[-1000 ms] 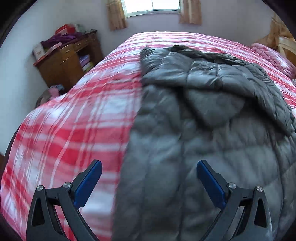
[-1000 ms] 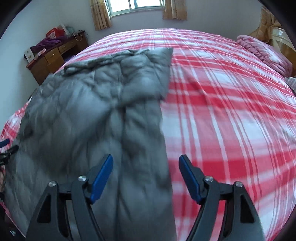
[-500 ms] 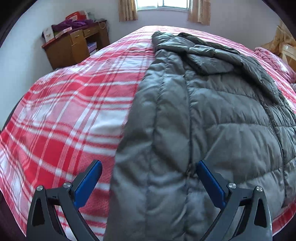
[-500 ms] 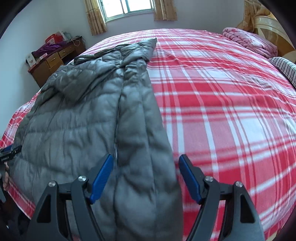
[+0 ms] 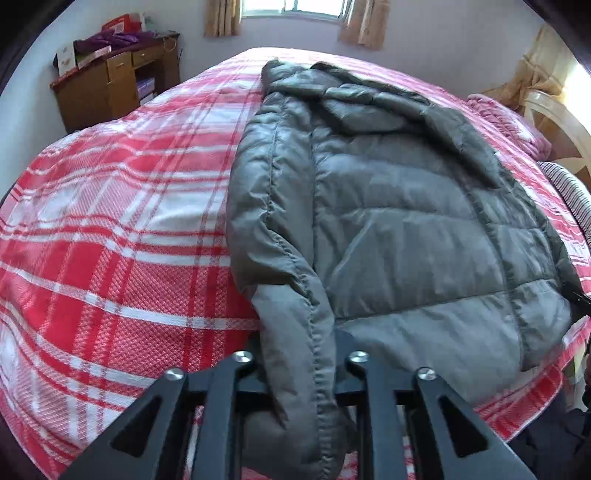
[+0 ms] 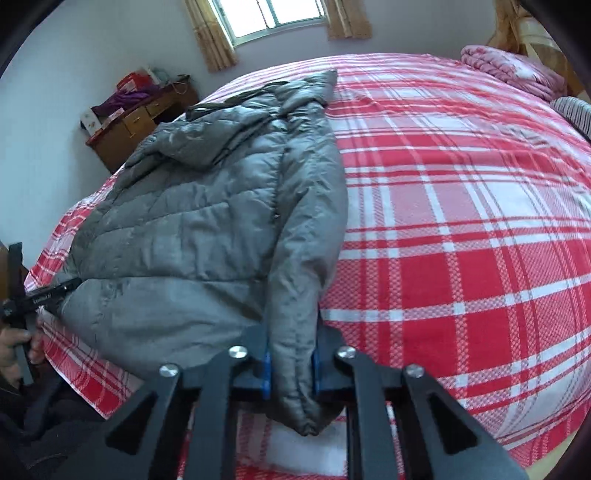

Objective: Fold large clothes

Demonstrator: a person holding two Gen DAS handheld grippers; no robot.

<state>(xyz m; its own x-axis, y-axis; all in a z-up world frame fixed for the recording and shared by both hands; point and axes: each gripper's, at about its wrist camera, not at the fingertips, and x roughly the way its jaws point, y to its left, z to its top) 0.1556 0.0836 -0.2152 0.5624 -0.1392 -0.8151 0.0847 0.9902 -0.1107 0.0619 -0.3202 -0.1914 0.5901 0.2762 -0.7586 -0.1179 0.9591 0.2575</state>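
Grey puffer jacket [image 5: 399, 221] flat on plaid bed [image 5: 110, 240] (hood far end); your left tongs [image 5: 299, 354] and right tongs [image 6: 290, 354] each clamp a sleeve.

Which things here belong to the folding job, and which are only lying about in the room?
Part of the job:
- grey puffer jacket, lying on the plaid bed
- left gripper, jaws shut on a sleeve
- right gripper, jaws shut on the other sleeve

Only lying about:
- wooden desk with clutter on top
- pink folded blanket
- curtains
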